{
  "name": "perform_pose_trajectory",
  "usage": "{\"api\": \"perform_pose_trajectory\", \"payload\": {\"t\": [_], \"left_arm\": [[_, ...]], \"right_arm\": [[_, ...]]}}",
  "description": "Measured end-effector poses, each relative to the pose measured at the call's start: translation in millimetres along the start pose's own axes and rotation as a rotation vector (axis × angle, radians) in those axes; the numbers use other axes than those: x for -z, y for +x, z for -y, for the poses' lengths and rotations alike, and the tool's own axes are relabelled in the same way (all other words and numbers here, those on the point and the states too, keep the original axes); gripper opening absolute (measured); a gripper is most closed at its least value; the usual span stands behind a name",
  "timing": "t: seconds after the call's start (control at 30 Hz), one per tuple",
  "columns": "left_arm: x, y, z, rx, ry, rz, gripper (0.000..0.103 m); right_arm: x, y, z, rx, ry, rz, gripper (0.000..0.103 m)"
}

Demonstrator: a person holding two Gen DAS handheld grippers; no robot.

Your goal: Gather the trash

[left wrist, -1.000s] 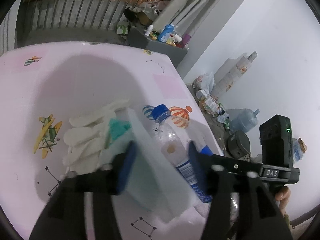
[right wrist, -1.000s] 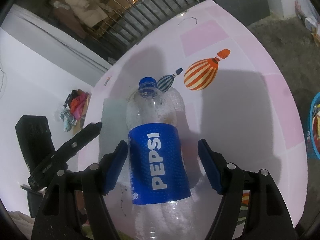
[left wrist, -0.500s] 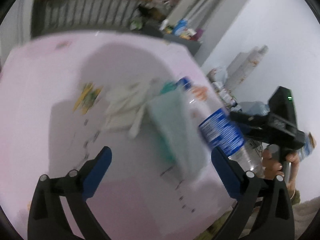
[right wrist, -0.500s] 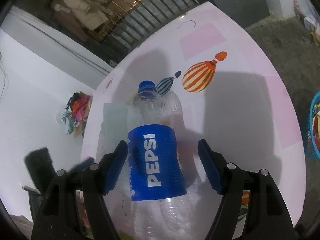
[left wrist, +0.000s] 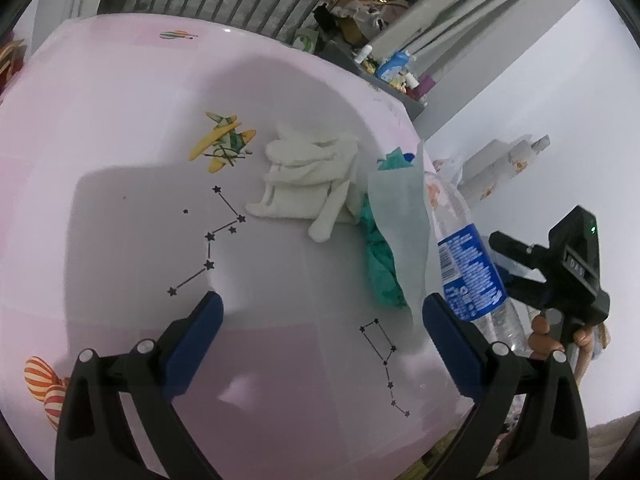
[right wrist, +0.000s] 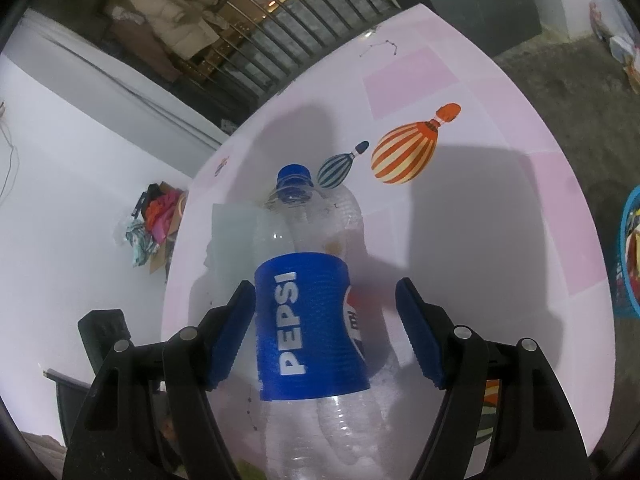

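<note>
A clear Pepsi bottle (right wrist: 308,320) with a blue cap lies between the jaws of my right gripper (right wrist: 324,288). The left pad meets the label, and a gap shows at the right pad. In the left wrist view the same bottle (left wrist: 468,272) lies at the table's right edge, with the right gripper (left wrist: 516,264) behind it. A pale sheet (left wrist: 400,216) leans on the bottle over a crumpled teal wrapper (left wrist: 380,264). White gloves (left wrist: 312,172) lie to their left. My left gripper (left wrist: 322,302) hovers wide open over bare tabletop, holding nothing.
The pink table (left wrist: 120,120) is printed with balloons, planes and star lines. A blue basket (right wrist: 628,256) of clutter stands on the floor to the right. A railing and a cluttered bench run behind the table. A hand (left wrist: 540,336) holds the right gripper's handle.
My left gripper let go of the pale sheet, opened wide and drew back toward the near left. The sheet now rests against the bottle. The right gripper and bottle have not moved.
</note>
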State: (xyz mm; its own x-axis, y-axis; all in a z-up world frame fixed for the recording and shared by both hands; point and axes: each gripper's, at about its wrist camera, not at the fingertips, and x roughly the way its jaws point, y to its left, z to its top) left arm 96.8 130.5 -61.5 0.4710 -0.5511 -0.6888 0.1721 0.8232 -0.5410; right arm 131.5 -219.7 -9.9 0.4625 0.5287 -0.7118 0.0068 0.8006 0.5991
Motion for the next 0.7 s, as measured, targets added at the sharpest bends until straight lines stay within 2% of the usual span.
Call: {"api": "perform_pose_trajectory", "payload": {"t": [0.17,0.37,0.47,0.6,0.7], "left_arm": [[1,0,-3,0.041,-0.044,0.039,0.097],[-2,-3,-16,0.106,-0.118,0.042,0.097],[-3,-6,-18,0.079,-0.149,0.047,0.097],[-9,-12,-2,0.034,-0.048,0.091,0.097],[-15,-22,25,0.045,0.095,0.148,0.095]], "right_arm": [[-1,0,-2,-0.001,-0.004,-0.003,0.069],[0,1,-3,-0.001,-0.006,-0.004,0.069],[1,1,-4,0.0,-0.006,-0.004,0.069],[1,1,-7,0.0,-0.01,-0.001,0.069],[1,3,-9,0.001,-0.011,-0.002,0.069]]}}
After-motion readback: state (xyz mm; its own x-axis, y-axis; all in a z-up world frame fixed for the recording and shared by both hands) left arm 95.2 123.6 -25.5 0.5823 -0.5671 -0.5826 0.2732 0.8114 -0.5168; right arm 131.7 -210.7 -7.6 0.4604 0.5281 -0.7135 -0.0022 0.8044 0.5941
